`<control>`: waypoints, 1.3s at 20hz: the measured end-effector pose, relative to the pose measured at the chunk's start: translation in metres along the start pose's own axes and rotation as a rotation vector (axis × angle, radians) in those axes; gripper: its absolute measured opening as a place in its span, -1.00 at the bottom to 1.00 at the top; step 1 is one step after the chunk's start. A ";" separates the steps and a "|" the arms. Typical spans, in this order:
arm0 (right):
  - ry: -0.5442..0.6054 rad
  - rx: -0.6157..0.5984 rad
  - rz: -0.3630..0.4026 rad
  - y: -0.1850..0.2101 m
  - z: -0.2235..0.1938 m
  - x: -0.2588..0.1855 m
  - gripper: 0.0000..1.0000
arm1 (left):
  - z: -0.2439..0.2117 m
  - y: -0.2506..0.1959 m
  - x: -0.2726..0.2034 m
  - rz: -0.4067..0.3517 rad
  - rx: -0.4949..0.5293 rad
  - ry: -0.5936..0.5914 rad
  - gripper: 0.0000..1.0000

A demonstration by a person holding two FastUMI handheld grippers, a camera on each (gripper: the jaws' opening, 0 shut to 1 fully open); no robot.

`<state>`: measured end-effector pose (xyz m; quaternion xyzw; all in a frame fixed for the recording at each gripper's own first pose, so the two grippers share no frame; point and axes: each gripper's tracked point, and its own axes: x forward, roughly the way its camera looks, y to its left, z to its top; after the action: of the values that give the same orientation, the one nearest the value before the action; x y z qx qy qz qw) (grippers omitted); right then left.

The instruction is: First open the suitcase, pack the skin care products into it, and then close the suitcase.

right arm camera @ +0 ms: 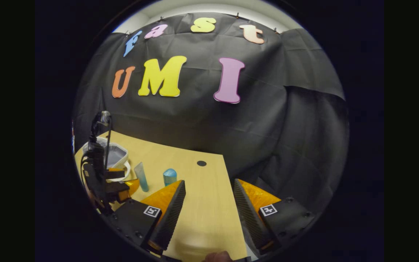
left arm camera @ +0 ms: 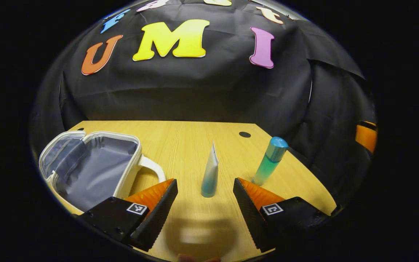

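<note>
In the left gripper view a small white case (left arm camera: 89,169) with a grey lining lies open at the left of the wooden table (left arm camera: 195,145). A pale blue tube (left arm camera: 210,174) stands upright just beyond my left gripper (left arm camera: 205,191), whose fingers are open on either side of it without touching. A teal bottle (left arm camera: 270,160) with a blue cap stands to the right. In the right gripper view my right gripper (right arm camera: 209,189) is open and empty over the table's right part. The tube (right arm camera: 141,177), bottle (right arm camera: 170,177), case (right arm camera: 115,154) and the left gripper (right arm camera: 127,185) lie to its left.
A round cable hole (left arm camera: 244,134) sits near the table's back edge. The table's right corner is cut off at an angle, and the black cloth wall hangs right behind it. An orange object (left arm camera: 366,136) shows at the far right, off the table.
</note>
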<state>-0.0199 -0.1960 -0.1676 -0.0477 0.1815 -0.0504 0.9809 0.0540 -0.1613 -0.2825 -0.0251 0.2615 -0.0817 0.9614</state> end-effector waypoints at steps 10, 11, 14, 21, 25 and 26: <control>0.084 0.023 0.007 -0.001 -0.034 0.004 0.60 | -0.037 0.006 0.058 0.018 0.012 0.143 0.63; 0.092 0.026 0.007 -0.003 -0.036 0.005 0.61 | -0.038 0.005 0.059 0.011 0.014 0.148 0.55; 0.105 0.028 0.004 -0.004 -0.040 0.009 0.60 | -0.037 0.001 0.061 -0.010 0.014 0.142 0.48; 0.162 0.041 0.159 0.041 -0.061 0.032 0.61 | -0.024 0.005 0.036 -0.033 -0.002 0.143 -0.22; 0.228 0.042 0.245 0.076 -0.086 0.059 0.61 | 0.000 0.007 -0.005 -0.044 -0.041 0.116 -0.24; 0.222 0.025 0.257 0.083 -0.086 0.066 0.61 | 0.006 0.008 -0.018 -0.043 -0.052 0.112 -0.24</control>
<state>0.0174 -0.1279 -0.2804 -0.0058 0.2928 0.0682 0.9537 0.0428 -0.1499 -0.2695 -0.0512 0.3164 -0.0970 0.9423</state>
